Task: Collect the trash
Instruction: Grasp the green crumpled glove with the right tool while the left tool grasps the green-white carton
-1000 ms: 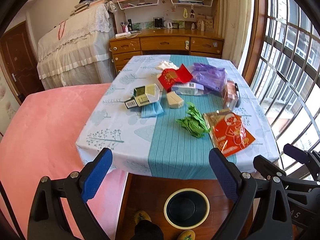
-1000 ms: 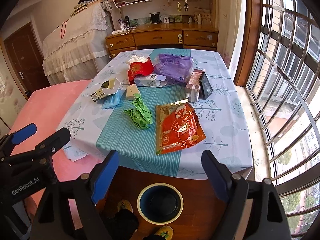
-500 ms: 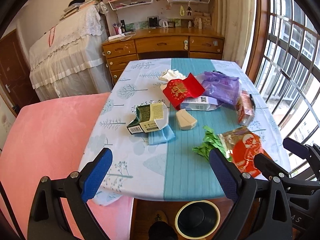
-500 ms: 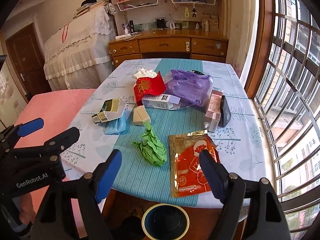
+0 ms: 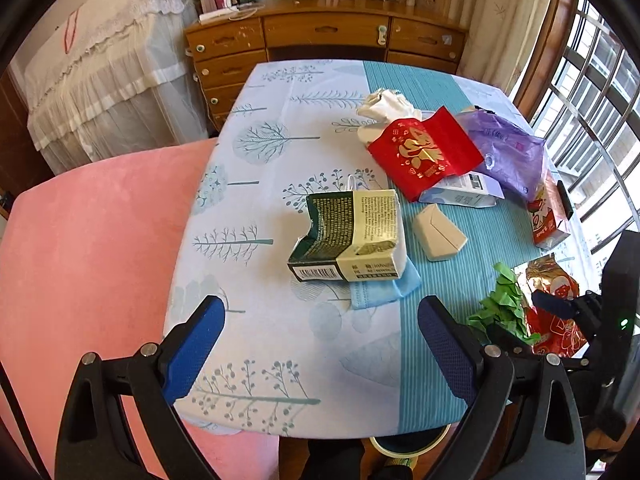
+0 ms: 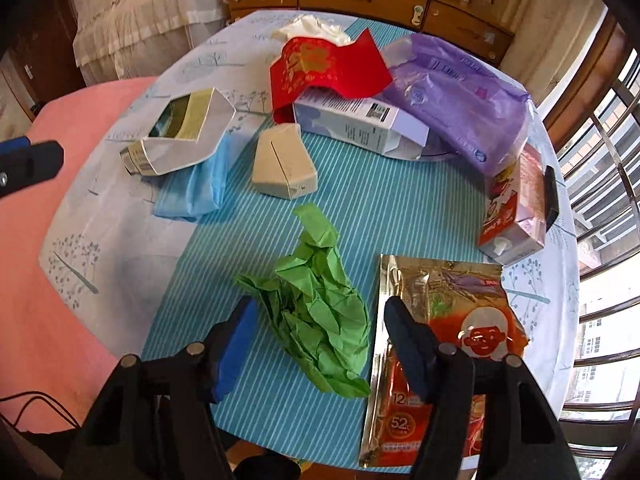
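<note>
the crumpled green paper (image 6: 316, 312) lies at the lower centre of the right wrist frame on the teal stripe of the table (image 6: 372, 208), and the right gripper (image 6: 320, 340) hangs over its near end with its fingers (image 6: 236, 344) spread wide, one on each side of the wad — whether they touch it cannot be told. just right of the paper lies the flat orange snack pouch (image 6: 440, 344), partly under the right-hand finger. above the paper in the frame sits a small beige box (image 6: 282, 164), and to its left a torn green-and-cream carton (image 6: 180, 136) rests on a blue cloth (image 6: 196, 188). at the upper centre a red packet (image 6: 320, 68) leans over a white box (image 6: 360, 124), with a purple plastic bag (image 6: 456, 100) to the right and a small drink carton (image 6: 516, 208) at the right edge.

in the left wrist frame the left gripper (image 5: 320, 348) hovers at the bottom over the near table edge, fingers (image 5: 192, 348) wide and holding nothing, with the torn carton (image 5: 352, 236) in the centre ahead of them. a pink cushion (image 5: 88, 240) fills the left of that frame — a wooden dresser (image 5: 324, 36) stands at the top.
</note>
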A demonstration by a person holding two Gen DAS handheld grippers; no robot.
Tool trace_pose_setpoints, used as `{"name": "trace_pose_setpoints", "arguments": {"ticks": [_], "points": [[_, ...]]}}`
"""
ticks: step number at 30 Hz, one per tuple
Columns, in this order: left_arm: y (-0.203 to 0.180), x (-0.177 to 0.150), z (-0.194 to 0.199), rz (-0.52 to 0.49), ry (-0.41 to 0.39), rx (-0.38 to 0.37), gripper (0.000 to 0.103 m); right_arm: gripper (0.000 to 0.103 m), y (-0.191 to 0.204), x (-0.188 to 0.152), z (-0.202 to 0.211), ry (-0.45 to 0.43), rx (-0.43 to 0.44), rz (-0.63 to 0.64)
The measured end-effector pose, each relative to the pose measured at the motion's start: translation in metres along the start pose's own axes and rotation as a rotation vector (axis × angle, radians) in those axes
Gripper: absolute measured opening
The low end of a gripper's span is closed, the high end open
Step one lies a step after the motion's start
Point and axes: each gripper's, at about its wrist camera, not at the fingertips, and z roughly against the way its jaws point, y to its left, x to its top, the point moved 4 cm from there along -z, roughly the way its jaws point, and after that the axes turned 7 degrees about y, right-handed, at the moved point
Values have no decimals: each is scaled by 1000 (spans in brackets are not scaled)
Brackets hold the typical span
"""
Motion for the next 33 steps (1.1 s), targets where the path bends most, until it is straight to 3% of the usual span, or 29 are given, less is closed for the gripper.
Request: {"name": "trace_pose_setpoints", "arguments": {"ticks": [3, 15, 25, 33], "points": [[2, 11, -14, -31, 29, -16, 96, 55, 5, 1, -13, 44, -1, 6], [-17, 26, -48, -223, 90, -11, 96, 40, 3, 21, -18, 55, 56, -75], [-24, 24, -64, -352, 86, 52, 96, 39, -2, 35, -8, 43, 127, -159], [-28, 33, -81, -400, 80, 64, 96, 39, 3, 36, -6, 36, 141, -188]]}}
